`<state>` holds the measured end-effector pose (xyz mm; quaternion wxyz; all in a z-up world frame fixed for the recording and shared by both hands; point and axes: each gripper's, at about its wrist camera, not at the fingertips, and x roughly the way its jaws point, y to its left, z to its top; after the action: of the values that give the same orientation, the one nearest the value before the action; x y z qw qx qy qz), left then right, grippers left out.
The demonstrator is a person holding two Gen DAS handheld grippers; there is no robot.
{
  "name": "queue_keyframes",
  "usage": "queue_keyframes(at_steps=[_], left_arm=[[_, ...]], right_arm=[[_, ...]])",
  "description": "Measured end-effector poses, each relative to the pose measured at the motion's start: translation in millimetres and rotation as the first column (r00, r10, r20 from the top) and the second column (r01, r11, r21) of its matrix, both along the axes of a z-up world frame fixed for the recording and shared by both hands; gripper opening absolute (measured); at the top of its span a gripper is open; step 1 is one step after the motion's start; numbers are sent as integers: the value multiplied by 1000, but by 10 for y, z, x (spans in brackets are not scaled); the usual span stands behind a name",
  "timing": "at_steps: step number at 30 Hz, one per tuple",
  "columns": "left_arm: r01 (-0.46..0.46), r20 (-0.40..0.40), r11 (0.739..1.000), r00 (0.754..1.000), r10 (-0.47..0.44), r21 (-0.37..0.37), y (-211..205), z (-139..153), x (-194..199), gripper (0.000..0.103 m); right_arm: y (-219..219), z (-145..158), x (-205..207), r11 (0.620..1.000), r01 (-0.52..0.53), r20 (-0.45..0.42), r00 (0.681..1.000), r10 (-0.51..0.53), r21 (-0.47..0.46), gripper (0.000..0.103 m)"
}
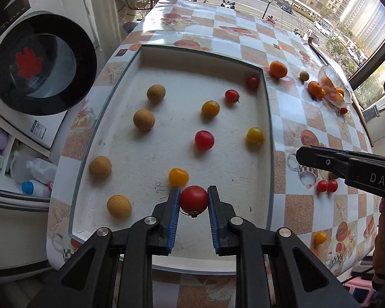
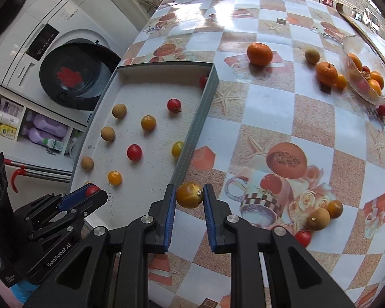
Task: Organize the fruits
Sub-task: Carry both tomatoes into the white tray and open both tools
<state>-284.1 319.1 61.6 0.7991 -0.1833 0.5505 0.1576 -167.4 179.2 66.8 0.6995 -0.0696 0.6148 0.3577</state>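
My left gripper (image 1: pixel 194 200) is shut on a red cherry tomato (image 1: pixel 194 199), held over the near end of the shallow white tray (image 1: pixel 141 59). In the tray lie several fruits in loose rows: brown longans (image 1: pixel 144 119), red tomatoes (image 1: pixel 204 140) and yellow tomatoes (image 1: pixel 210 108). My right gripper (image 2: pixel 190 195) is shut on a yellow cherry tomato (image 2: pixel 189 195), just right of the tray's right wall (image 2: pixel 197 125) over the tablecloth. The right view also shows the left gripper (image 2: pixel 93 192) with its red tomato, low at the left.
On the checked tablecloth (image 2: pixel 269 107) lie loose fruits: two oranges (image 2: pixel 259 54), a longan (image 2: pixel 317 219), small tomatoes (image 2: pixel 303 238). A glass bowl (image 2: pixel 367 74) with fruit sits at the far right. A washing machine (image 1: pixel 43 64) and shelves with bottles stand left of the table.
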Motion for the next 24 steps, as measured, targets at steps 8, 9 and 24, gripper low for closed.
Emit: queue_keyframes(at_steps=[8, 9, 24], left_arm=[[-58, -32, 998, 998, 58, 11, 181, -221, -102, 23], [-60, -38, 998, 997, 61, 15, 189, -248, -100, 23], [-40, -73, 998, 996, 43, 40, 169, -427, -71, 23]], right_arm=[[461, -121, -139, 995, -102, -10, 995, 102, -18, 23], [504, -139, -151, 993, -112, -9, 994, 112, -23, 23], [813, -389, -155, 979, -171, -2, 985, 172, -110, 23]])
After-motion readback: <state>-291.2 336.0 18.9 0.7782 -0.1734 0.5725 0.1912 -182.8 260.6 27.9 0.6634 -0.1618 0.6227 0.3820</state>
